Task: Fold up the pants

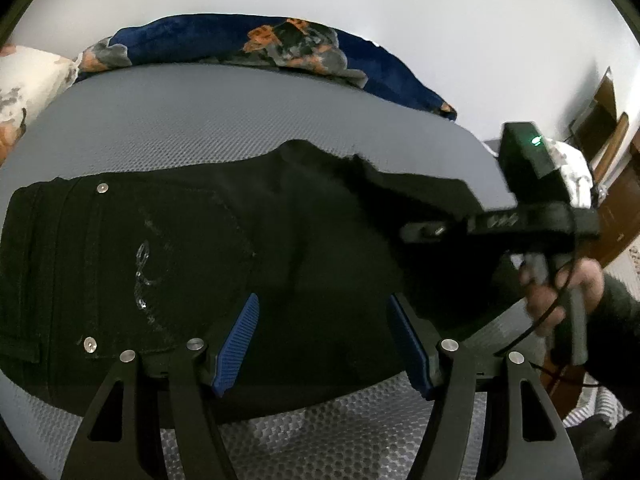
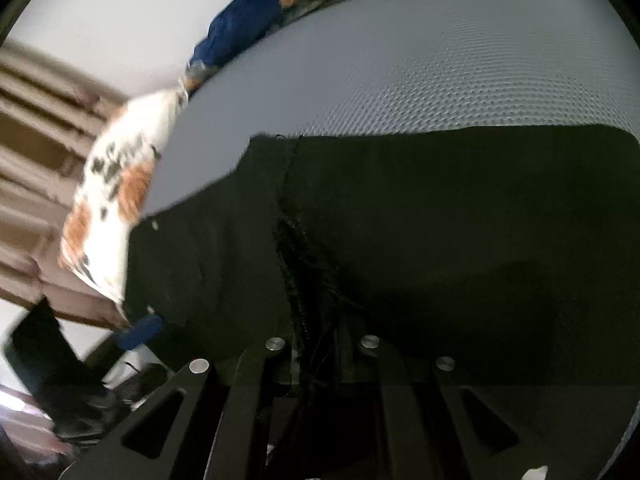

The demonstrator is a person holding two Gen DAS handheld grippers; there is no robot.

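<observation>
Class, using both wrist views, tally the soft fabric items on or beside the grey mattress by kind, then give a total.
Black pants: 1
Dark blue floral blanket: 1
White floral pillow: 1
Total: 3
</observation>
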